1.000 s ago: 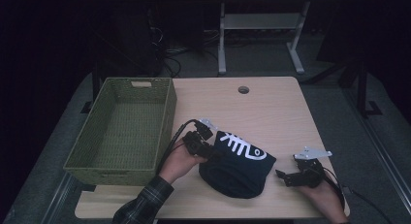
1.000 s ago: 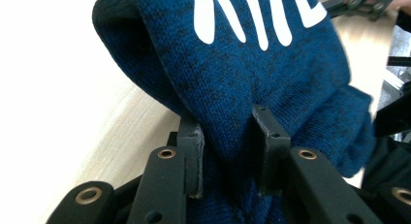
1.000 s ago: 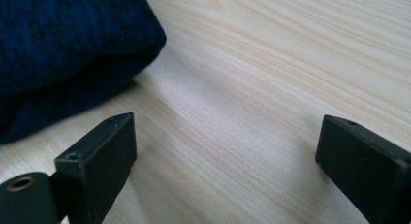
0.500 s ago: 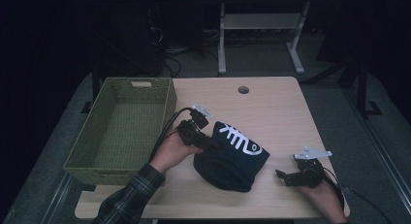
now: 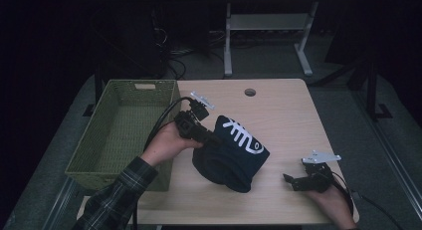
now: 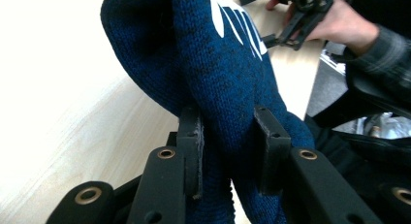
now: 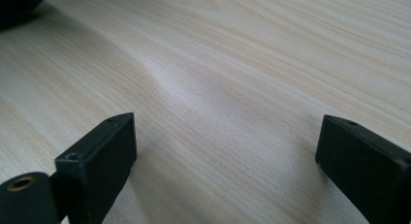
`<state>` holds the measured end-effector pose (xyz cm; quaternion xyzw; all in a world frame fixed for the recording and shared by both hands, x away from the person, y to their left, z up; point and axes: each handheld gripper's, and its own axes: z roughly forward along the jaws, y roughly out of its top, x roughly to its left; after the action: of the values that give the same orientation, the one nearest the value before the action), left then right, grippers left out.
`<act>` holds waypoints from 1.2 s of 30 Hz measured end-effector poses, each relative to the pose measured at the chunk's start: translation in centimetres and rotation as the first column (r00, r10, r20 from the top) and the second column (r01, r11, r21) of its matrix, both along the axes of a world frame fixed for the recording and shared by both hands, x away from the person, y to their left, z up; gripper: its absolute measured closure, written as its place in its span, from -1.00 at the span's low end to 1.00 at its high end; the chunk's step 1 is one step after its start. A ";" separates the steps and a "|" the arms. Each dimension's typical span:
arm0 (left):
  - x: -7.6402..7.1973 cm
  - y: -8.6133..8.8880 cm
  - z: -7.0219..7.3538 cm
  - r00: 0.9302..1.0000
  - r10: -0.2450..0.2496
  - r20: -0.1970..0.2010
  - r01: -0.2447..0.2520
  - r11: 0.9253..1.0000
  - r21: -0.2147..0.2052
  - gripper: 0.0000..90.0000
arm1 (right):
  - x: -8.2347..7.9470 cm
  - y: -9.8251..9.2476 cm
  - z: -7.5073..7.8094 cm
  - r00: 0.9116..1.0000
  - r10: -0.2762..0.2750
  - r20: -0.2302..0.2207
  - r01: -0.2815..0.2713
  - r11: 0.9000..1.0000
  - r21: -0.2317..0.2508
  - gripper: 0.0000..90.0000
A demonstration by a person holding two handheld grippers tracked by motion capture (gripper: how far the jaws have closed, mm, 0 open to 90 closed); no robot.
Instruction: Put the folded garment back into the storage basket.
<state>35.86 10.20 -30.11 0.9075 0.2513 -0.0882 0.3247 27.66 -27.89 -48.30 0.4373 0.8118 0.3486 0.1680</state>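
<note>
Since a second ago, left claw has lifted the beanie

3 cameras: 1 fixed overhead, 1 riding on each gripper.

The high view looks forward and down from the person's side over the whole table, far enough back to take in the floor beyond. The left gripper view looks along its own 2 fingers from very close, the navy knit hat pinched between them and the right gripper well beyond their tips; the high view shares that hat and that gripper. The right gripper view skims low over bare tabletop between its 2 spread fingers.
</note>
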 end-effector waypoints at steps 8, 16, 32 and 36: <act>0.2 1.5 2.1 1.000 0.012 0.019 -0.012 1.000 0.002 0.54 | 0.0 0.0 0.0 1.000 -0.003 0.000 0.003 1.000 0.001 -0.84; 0.2 3.2 3.8 0.999 0.030 0.022 -0.030 0.999 -0.019 0.54 | 0.0 0.0 0.0 1.000 -0.006 0.000 0.006 1.000 0.001 -0.84; 0.1 8.6 7.2 0.990 0.132 0.049 -0.131 0.991 -0.020 0.54 | 0.1 -0.1 0.0 1.000 -0.013 0.002 0.013 1.000 -0.001 -0.84; -0.1 10.0 8.0 0.986 0.158 0.061 -0.157 0.987 -0.022 0.54 | 0.1 -0.1 0.0 1.000 -0.016 0.002 0.016 1.000 0.000 -0.83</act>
<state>35.75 20.23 -22.11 0.8844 0.3110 -0.0359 0.3463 27.72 -27.96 -48.30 0.4434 0.8081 0.3476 0.1718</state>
